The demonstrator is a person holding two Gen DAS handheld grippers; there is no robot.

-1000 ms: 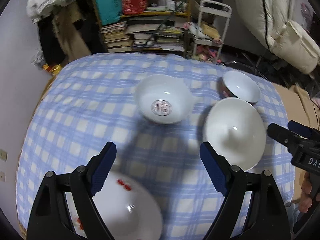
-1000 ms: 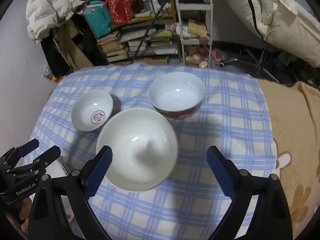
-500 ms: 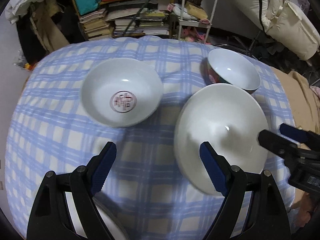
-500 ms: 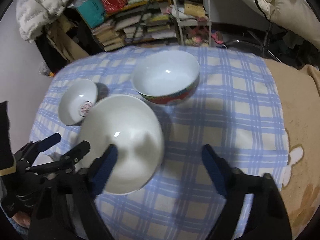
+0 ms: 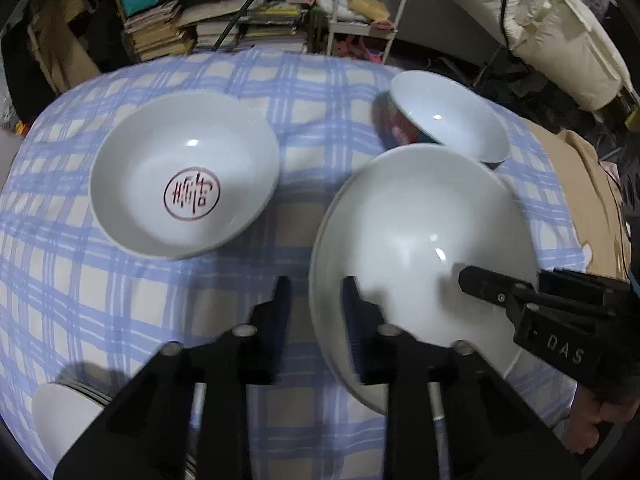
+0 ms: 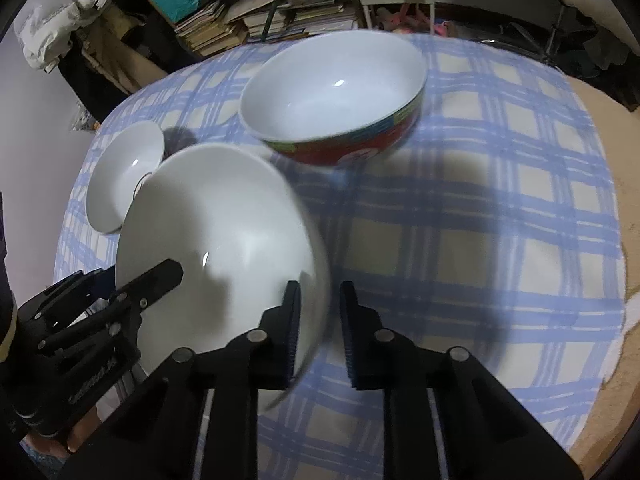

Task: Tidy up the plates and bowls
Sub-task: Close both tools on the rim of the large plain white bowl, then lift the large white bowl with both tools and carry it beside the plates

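I am pinching the large white plate (image 5: pixel 420 240) by opposite rims, left tool (image 5: pixel 316 300) and right tool (image 6: pixel 318 308) each closing on an edge, near the red bowl (image 6: pixel 340 92). Next, I judge, comes an even lift toward the stamped bowl (image 5: pixel 184 184).

Bottom-left plate (image 5: pixel 60 412) mostly cut off
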